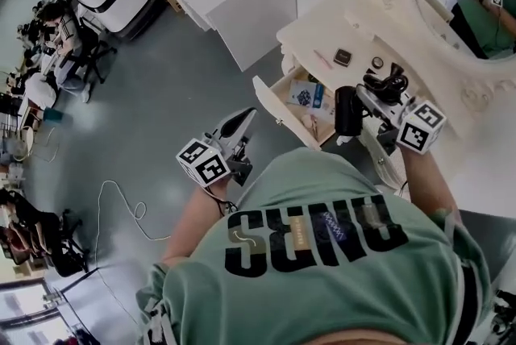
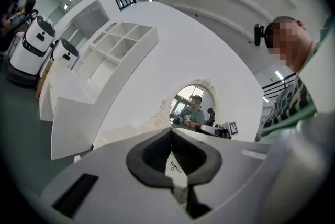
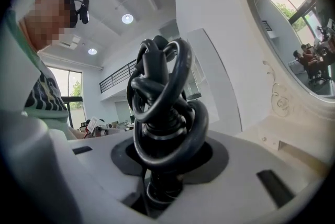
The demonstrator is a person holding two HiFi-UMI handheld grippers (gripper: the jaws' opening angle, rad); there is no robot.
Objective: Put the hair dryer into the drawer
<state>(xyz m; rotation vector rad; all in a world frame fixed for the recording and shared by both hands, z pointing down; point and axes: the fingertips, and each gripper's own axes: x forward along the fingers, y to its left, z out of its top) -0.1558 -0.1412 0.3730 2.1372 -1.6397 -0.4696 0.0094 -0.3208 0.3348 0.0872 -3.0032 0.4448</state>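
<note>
Not much legible tbh. Big dark block letters are printed across the green shirt [image 1: 310, 234], seen upside down in the head view. An S at one end can be made out, but the rest can't be read w/ confidence. Only black-and-white square codes, no letters, are carried by one marker cube [image 1: 203, 161] and the other marker cube [image 1: 422, 126]. Blue print on the box [image 1: 305, 96] in the drawer [image 1: 268, 99] is too small to be read.

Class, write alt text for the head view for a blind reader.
Seen from above, a person in a green shirt holds a black hair dryer in the right gripper beside an open drawer of a white dressing table. The empty left gripper hangs over grey floor.
</note>
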